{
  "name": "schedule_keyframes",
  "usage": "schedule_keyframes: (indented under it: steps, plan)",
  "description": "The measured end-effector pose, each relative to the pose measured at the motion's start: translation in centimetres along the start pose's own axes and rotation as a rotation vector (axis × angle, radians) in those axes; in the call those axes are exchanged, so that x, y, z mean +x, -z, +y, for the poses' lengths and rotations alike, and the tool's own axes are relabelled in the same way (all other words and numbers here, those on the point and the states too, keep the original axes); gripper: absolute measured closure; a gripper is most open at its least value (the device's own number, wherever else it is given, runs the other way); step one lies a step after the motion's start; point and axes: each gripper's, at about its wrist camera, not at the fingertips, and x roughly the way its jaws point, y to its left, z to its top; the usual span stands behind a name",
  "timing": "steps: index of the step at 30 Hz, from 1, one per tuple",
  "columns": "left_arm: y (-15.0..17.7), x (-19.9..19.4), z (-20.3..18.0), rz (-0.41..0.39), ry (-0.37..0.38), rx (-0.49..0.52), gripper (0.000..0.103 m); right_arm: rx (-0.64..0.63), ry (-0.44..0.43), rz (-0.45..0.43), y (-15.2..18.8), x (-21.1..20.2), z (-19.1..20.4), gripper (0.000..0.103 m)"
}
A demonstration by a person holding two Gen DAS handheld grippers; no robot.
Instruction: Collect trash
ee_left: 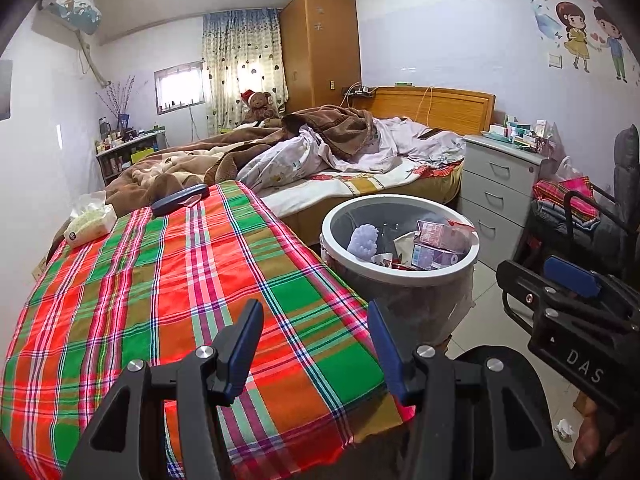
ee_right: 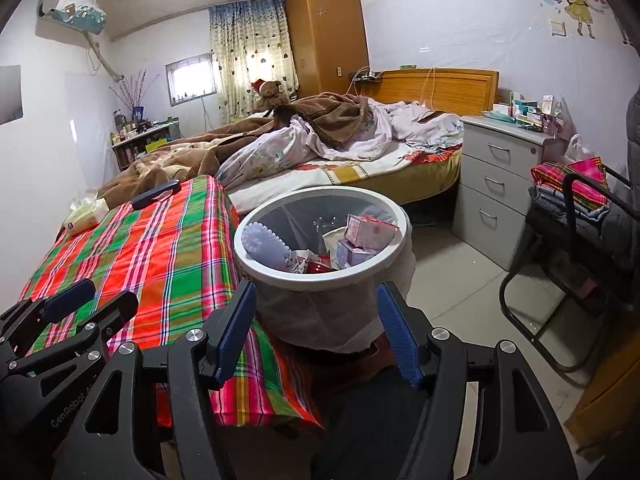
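Now, with both the left gripper and right gripper released and empty, reach far-left for the tissue pack, not the full bin.

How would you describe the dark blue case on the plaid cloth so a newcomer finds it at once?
Start at the plaid-covered table in front of the bed. At its far edge, against the brown blanket, lies the dark blue case: long, slim and rounded. Its only neighbour on the cloth, the tissue pack to its left, is pale, soft and boxy.
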Motion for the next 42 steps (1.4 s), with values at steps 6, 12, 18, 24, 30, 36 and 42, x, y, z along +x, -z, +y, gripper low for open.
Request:
schedule_keyframes:
  steps: [6,12,18,24,30,36,42]
  plan:
    - [0.03,-0.15,0.12,-0.001,-0.002,-0.003,0.049,0.000,0.002,-0.001,0.02,-0.04,0.05,0.039]
    - [0.04,-0.30,0.23,-0.003,-0.004,-0.003,0.049,-0.001,0.001,-0.001,0.00,-0.04,0.02,0.039]
    - [0.04,-0.31,0.20,-0.004,-0.004,-0.003,0.049,0.000,0.000,-0.001,-0.01,-0.11,0.08,0.039]
    - [-0.08,-0.31,0.19,-0.005,-0.003,0.000,0.049,0.001,0.001,-0.004,-0.04,-0.10,0.06,0.039]
    - [-0.11,-0.39,0.16,-0.007,-0.004,-0.002,0.049,0.000,0.001,-0.006,-0.08,-0.24,0.07,0.039]
    - [-0.23,-0.57,0.20,-0.005,-0.003,-0.005,0.049,-0.005,0.000,-0.006,-0.17,-0.34,0.20,0.039]
    - [-0.21,-0.60,0.24,-0.006,-0.004,-0.007,0.049,-0.006,-0.002,-0.006,-0.28,-0.26,0.18,0.039]
